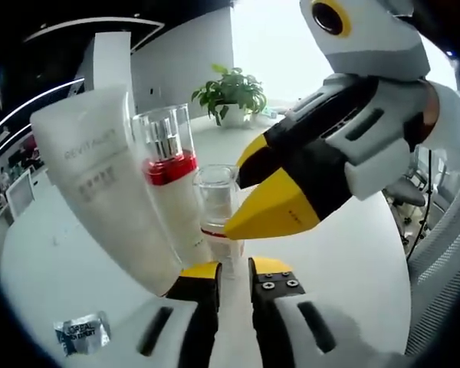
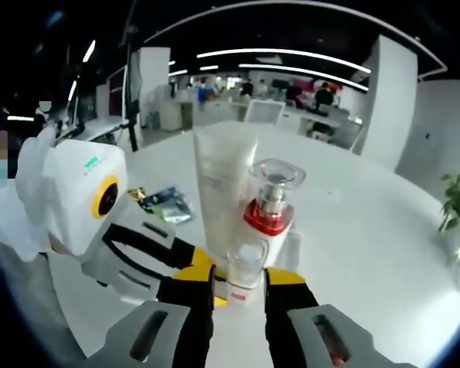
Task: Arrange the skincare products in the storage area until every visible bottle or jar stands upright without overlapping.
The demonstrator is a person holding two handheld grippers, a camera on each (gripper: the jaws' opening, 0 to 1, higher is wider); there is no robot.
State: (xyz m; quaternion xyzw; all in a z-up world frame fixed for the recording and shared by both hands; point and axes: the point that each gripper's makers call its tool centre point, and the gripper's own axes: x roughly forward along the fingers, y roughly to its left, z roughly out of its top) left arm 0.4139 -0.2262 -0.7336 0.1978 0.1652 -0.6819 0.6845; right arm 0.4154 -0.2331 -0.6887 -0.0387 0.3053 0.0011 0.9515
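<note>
closest to the lens in the left gripper view, the left gripper (image 1: 234, 280) shows its yellow-tipped jaws set narrow at 6 o'clock, with the base of the small clear bottle (image 1: 217, 201) between or just beyond them; whether they bear on it cannot be told. the right gripper (image 1: 270, 201) enters from 2 o'clock, its yellow tips against the bottle's side near the cap.

in the right gripper view, the right gripper (image 2: 239, 287) has its jaws on either side of the small clear bottle (image 2: 245, 270) at 6 o'clock, narrow and apparently closed on it. the left gripper (image 2: 185, 280) comes in from 9 o'clock, tip at the bottle's foot.

the bottle stands upright on the white table (image 2: 368, 230). just behind it, toward 12 o'clock, stand the red-collared pump bottle (image 2: 270, 207) and the white tube (image 2: 224, 180), both upright, packed close and seemingly touching. foil sachets (image 2: 165, 203) lie flat near 10 o'clock. a potted plant (image 1: 231, 93) sits well behind.

judgement: the step in hand is seating the small bottle in front of the other two. the next move calls for a gentle release, one gripper at a time, drawn straight back so the light bottle is not tipped, with a gap confirmed between it and the pump bottle. crowding is the main risk.
</note>
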